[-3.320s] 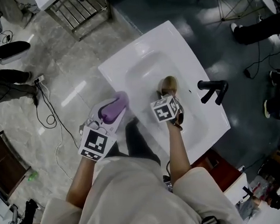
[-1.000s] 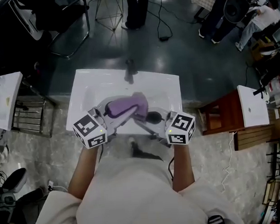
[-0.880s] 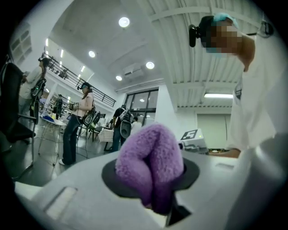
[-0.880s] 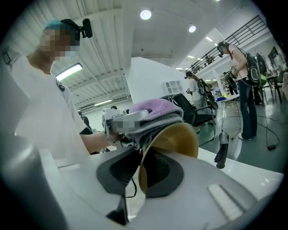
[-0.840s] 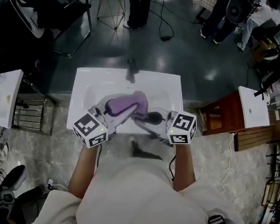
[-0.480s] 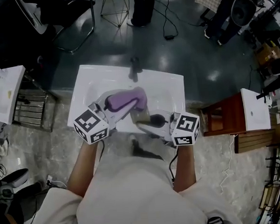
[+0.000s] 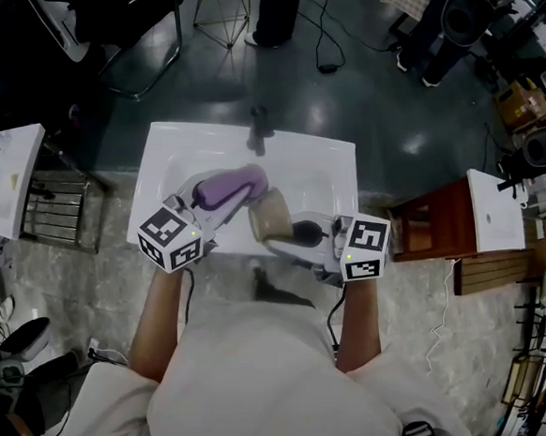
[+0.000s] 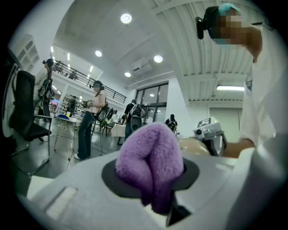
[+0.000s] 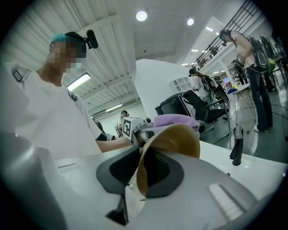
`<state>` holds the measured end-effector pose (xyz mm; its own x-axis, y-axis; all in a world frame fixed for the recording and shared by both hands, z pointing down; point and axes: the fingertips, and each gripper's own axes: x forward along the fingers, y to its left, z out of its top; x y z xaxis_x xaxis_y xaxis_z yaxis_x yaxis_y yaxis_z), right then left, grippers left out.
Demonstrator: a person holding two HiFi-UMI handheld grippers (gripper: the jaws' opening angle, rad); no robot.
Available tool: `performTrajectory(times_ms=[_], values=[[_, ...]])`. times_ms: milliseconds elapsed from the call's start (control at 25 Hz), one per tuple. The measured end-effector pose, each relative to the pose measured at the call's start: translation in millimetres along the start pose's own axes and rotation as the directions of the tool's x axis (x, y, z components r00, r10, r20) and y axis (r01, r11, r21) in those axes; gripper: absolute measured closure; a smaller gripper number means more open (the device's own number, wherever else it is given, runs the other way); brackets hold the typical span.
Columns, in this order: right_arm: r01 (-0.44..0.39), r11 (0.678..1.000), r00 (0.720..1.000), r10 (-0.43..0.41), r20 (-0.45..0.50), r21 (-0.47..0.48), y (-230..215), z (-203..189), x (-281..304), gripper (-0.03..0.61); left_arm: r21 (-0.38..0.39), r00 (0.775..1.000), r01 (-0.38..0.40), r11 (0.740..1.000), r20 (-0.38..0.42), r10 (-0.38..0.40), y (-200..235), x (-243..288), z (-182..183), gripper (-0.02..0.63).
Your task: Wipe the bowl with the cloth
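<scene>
grey workshop floor runs round a white sink (image 7: 331, 175), its dark faucet (image 7: 259, 129) at the basin's twelve o'clock. at nine o'clock of the sink, well apart from it, stands a metal rack (image 7: 61, 215)

the left gripper (image 7: 205, 197) reaches in from about seven o'clock, and its jaws are clamped on the purple cloth (image 8: 150, 155). the left gripper view shows the cloth folded and bunched between the pads, a rounded wad standing out past them. that probably gives a soft, full face to rub with while the hard jaws keep off the ware. the wad lies at ten o'clock of the bowl (image 7: 270, 214), near it, though i cannot tell whether they touch

the bowl, tan, is up off the basin and tilted on edge. the right gripper (image 9: 141, 175), reaching in from five o'clock, has the bowl's rim between its pads, one pad inside the wall and one outside. its jaws are opening a little, yet the rim looks pinched. holding by the rim likely leaves most of the bowl free for the cloth, and working over the sink means a slip would land in the basin. with that grip easing, the bowl could tip or drop

at three o'clock a brown wooden stand (image 7: 434, 228) carries another white basin (image 7: 496, 209)
</scene>
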<state>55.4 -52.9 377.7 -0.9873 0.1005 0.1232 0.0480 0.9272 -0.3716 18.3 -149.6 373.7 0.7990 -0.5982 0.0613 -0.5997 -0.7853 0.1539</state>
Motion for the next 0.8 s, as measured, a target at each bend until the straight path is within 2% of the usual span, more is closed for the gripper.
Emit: performTrajectory(times_ms=[160, 360, 520, 640, 800], values=[[-0.035, 0.999, 0.998, 0.035, 0.045, 0.018, 4.4, 8.1, -2.3, 0.540, -0.026, 1.000, -0.007, 1.000, 0.005, 0.007, 3.1, -3.9, -4.5, 0.502], [-0.093, 0.994, 0.992, 0.088, 0.096, 0.050, 7.9, 11.9, -2.7, 0.535, -0.078, 0.999, 0.043, 0.996, 0.015, -0.042, 3.5, -5.8, -14.9, 0.502], [-0.116, 0.992, 0.985, 0.108, 0.131, 0.056, 9.9, 16.1, -1.9, 0.535, -0.102, 0.997, 0.064, 0.993, -0.035, -0.067, 2.1, -7.6, -30.8, 0.502], [-0.118, 0.991, 0.977, 0.104, 0.188, 0.066, 9.2, 23.3, -4.3, 0.545, -0.098, 0.992, 0.087, 0.991, -0.079, -0.095, -5.8, -8.9, -46.7, 0.502], [-0.086, 0.993, 0.971, 0.065, 0.231, 0.084, -2.7, 32.7, -12.7, 0.549, -0.105, 0.988, 0.125, 0.987, -0.081, -0.133, -19.7, 1.9, -53.6, 0.503]])
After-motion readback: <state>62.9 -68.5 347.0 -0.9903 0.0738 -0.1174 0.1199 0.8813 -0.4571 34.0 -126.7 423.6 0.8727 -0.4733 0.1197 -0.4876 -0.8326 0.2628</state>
